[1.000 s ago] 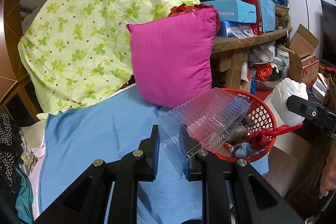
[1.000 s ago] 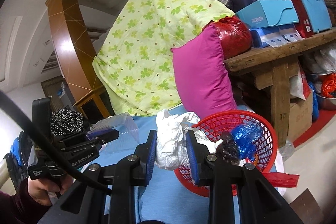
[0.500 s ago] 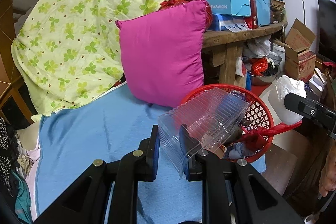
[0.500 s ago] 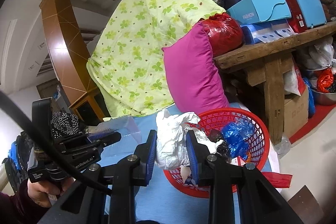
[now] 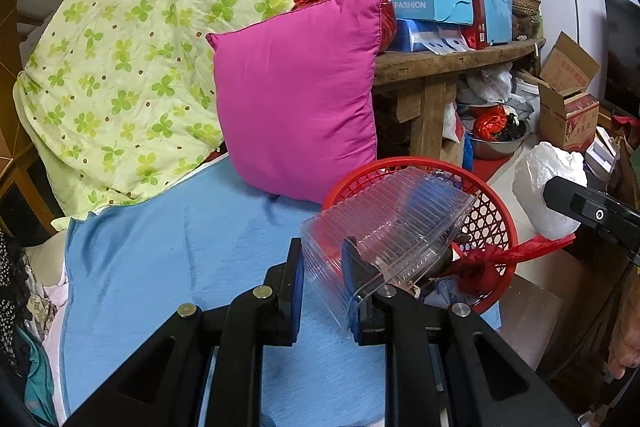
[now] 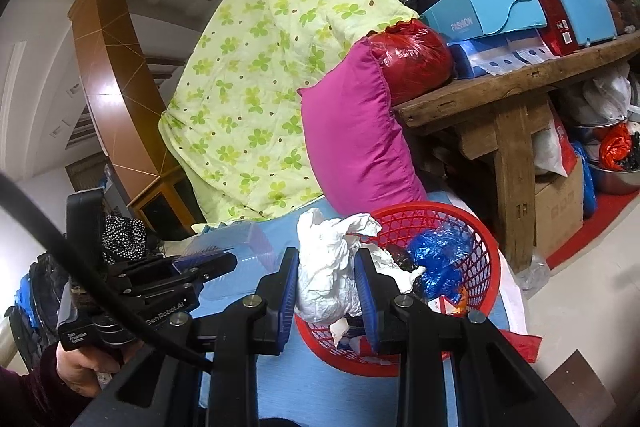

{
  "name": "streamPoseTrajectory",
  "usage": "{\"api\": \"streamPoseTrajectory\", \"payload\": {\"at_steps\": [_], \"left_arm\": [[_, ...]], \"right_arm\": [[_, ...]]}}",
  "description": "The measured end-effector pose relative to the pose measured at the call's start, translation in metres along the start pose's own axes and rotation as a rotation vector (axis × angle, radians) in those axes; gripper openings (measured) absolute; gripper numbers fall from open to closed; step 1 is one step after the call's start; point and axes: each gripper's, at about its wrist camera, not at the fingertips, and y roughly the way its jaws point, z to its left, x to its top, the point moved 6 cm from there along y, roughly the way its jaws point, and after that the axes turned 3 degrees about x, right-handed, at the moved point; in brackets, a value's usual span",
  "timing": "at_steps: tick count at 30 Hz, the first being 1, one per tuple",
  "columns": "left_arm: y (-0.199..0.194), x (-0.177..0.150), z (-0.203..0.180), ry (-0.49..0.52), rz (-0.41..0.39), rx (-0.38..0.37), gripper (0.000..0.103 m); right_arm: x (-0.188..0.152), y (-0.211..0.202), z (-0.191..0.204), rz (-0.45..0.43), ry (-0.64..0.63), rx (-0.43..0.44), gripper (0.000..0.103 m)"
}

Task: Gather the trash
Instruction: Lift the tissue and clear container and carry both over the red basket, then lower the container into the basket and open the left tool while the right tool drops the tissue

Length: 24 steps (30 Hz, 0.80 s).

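Basket (image 5: 490,227) sits on the bed sheet (image 5: 180,247), at its edge nr the floor. Pillow (image 5: 296,99) stands just behind the basket, leaning back on the quilt (image 5: 132,59) & the wooden bench (image 6: 500,83). Boxes (image 6: 484,13) stacked on top of bench; bagged bundle (image 6: 412,55) on bench end, touching pillow top. Under bench: cardboard box (image 6: 560,203), metal bowl (image 5: 496,143).

Left gripper (image 5: 322,267) holds plastic clamshell container (image 5: 384,227) over basket's near rim. Right gripper (image 6: 327,283) holds crumpled paper wad (image 6: 332,267) over basket rim, to the right of the container. Bagged trash (image 6: 440,259) lies in the basket.
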Motion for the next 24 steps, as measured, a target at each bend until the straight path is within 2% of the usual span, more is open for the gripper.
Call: {"api": "streamPoseTrajectory", "payload": {"at_steps": [24], "left_arm": [[0.027, 0.003, -0.024, 0.018, 0.042, -0.018, 0.020]], "right_arm": [[0.001, 0.000, -0.022, 0.016, 0.023, -0.011, 0.031]]}}
